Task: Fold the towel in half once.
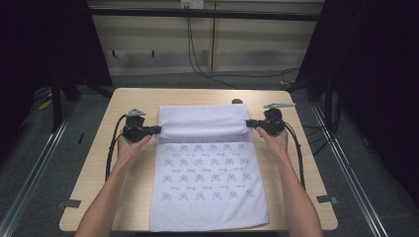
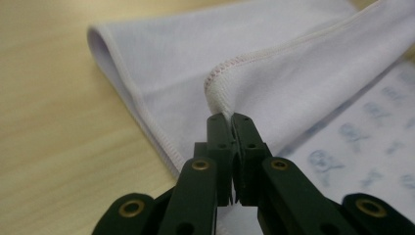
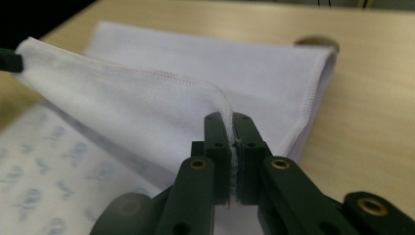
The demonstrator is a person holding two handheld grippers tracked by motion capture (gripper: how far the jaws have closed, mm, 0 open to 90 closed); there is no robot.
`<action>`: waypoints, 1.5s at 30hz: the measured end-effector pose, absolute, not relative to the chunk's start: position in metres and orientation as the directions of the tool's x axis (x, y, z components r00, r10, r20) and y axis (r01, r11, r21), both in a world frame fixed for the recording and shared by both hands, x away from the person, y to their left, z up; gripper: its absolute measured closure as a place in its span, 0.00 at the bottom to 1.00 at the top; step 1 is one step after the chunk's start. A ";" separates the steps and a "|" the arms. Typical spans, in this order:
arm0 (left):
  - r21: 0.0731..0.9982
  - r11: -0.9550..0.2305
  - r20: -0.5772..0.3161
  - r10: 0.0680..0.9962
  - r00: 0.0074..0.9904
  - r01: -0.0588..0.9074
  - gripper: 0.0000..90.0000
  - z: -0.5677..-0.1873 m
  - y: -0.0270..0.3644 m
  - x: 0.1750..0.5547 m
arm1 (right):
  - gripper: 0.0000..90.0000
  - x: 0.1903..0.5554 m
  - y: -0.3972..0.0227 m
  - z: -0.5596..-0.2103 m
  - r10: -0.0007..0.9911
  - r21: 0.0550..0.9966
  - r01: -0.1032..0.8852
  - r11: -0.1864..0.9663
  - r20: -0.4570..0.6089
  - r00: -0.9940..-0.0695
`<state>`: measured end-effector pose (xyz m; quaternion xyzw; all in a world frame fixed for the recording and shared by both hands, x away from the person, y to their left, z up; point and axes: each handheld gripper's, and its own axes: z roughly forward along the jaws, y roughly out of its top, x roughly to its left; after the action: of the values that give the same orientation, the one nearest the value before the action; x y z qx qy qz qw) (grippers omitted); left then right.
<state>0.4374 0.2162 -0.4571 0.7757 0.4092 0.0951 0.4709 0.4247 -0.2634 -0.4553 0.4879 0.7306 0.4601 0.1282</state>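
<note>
A white towel (image 1: 207, 168) with small blue prints lies lengthwise on the wooden table (image 1: 99, 163). Its far end is lifted and folded back toward the person, plain white side up. My left gripper (image 1: 157, 130) is shut on the left corner of that lifted edge, and my right gripper (image 1: 249, 123) is shut on the right corner. In the left gripper view the stitched hem (image 2: 220, 93) is pinched between the black jaws of the left gripper (image 2: 231, 119). In the right gripper view the hem (image 3: 226, 105) runs down between the closed jaws of the right gripper (image 3: 229, 117).
A small dark round object (image 1: 237, 101) sits on the table just beyond the towel's far right corner, also in the right gripper view as a round object (image 3: 317, 41). Cables (image 1: 197, 59) trail on the floor behind the table. Bare tabletop lies left and right of the towel.
</note>
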 end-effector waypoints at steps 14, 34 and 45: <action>0.909 -0.164 -0.207 0.620 0.757 0.383 0.98 -0.390 0.247 0.332 | 0.97 0.327 -0.267 -0.368 0.709 0.898 0.405 0.173 0.172 -0.684; 0.765 -0.403 -0.284 0.487 0.826 0.502 0.97 -0.467 0.236 0.248 | 0.95 0.231 -0.277 -0.452 0.647 0.760 0.569 0.314 0.267 -0.714; 0.739 -0.510 -0.280 0.361 0.890 0.439 0.89 -0.471 0.238 0.207 | 0.81 0.175 -0.288 -0.468 0.569 0.736 0.552 0.391 0.279 -0.774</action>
<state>0.2067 0.2384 -0.4715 0.8678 0.2305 -0.0449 0.4379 0.1753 -0.2881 -0.4675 0.3361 0.8338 0.4379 0.0092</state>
